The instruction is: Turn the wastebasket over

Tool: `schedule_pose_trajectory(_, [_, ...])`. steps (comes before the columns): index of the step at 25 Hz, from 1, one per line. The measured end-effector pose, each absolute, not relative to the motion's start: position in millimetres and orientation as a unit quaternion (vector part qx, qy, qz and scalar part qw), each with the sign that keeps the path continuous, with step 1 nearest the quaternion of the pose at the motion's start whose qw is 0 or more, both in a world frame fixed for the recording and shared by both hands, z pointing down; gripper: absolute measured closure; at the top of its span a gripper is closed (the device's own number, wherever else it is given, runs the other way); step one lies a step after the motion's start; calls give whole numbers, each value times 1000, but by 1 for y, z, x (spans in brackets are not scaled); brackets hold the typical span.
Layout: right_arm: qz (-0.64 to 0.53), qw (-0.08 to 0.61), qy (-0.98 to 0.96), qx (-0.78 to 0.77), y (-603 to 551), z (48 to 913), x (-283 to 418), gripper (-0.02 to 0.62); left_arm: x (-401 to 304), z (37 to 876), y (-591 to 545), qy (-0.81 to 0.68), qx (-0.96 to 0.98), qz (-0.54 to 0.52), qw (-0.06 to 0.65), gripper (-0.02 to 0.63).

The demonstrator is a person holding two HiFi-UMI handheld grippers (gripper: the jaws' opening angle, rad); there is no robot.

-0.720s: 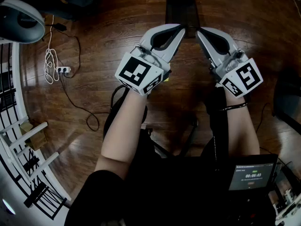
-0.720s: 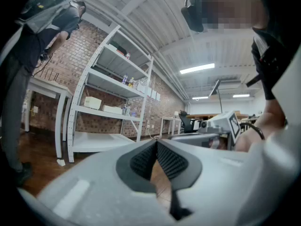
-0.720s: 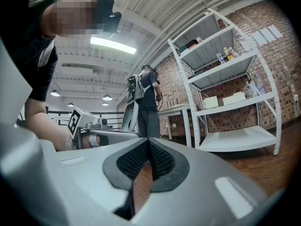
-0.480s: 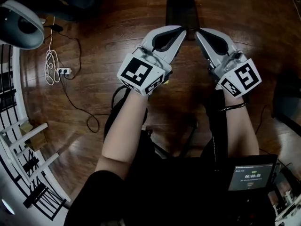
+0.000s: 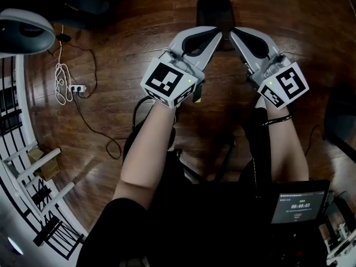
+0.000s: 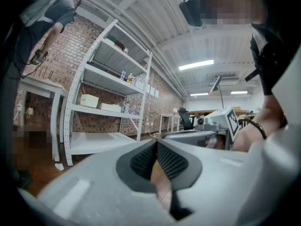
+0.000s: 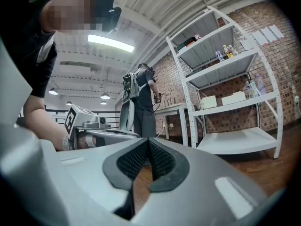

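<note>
The dark wastebasket (image 5: 216,11) stands on the wooden floor at the top middle of the head view; I cannot tell which end is up. My left gripper (image 5: 218,33) and right gripper (image 5: 233,31) are held level side by side just in front of it, tips angled toward each other. Both are shut with nothing between the pads. In the left gripper view the ribbed pads (image 6: 143,161) meet at the tips, and the right gripper (image 6: 221,124) shows beside them. The right gripper view shows its pads (image 7: 162,161) closed too, with the left gripper (image 7: 87,124) alongside. Neither gripper view shows the wastebasket.
A power strip with a coiled white cable (image 5: 71,85) and a black cable lie on the floor at left. A white railing (image 5: 33,177) runs along the lower left. White shelving (image 6: 106,102) stands against a brick wall. A person (image 7: 141,100) stands by a table.
Both grippers have edged a little farther out toward the wastebasket. Their jaws have stayed shut.
</note>
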State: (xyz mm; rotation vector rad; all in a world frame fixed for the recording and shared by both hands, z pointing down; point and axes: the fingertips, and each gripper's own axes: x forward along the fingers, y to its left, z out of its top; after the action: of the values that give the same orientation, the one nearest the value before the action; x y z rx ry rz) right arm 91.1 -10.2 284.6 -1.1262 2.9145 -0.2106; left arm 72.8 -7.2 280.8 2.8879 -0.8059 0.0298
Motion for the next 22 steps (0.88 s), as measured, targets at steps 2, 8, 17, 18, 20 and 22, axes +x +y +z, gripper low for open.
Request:
schedule_pose_trajectory(2, [-69, 7, 930, -362, -23, 285, 94, 586, 73, 282, -19, -268, 961, 11, 73, 604])
schedule_pose_trajectory(8, [-78, 13, 925, -371, -52, 290, 105, 586, 77, 281, -50, -271, 959, 1, 83, 603])
schedule_pose_trajectory(17, [-93, 7, 921, -378, -101, 308, 126, 586, 94, 293, -111, -271, 958, -7, 98, 604])
schedule_pose_trajectory(18, [-93, 8, 920, -380, -102, 308, 128, 586, 96, 295, -111, -270, 958, -6, 98, 604])
schedule_pose_trajectory(20, [-96, 13, 917, -386, -102, 310, 134, 586, 101, 300, -111, -268, 958, -4, 98, 604])
schedule_pose_trajectory(22, [-97, 16, 916, -389, -103, 311, 136, 586, 105, 301, -112, -266, 959, -6, 98, 604])
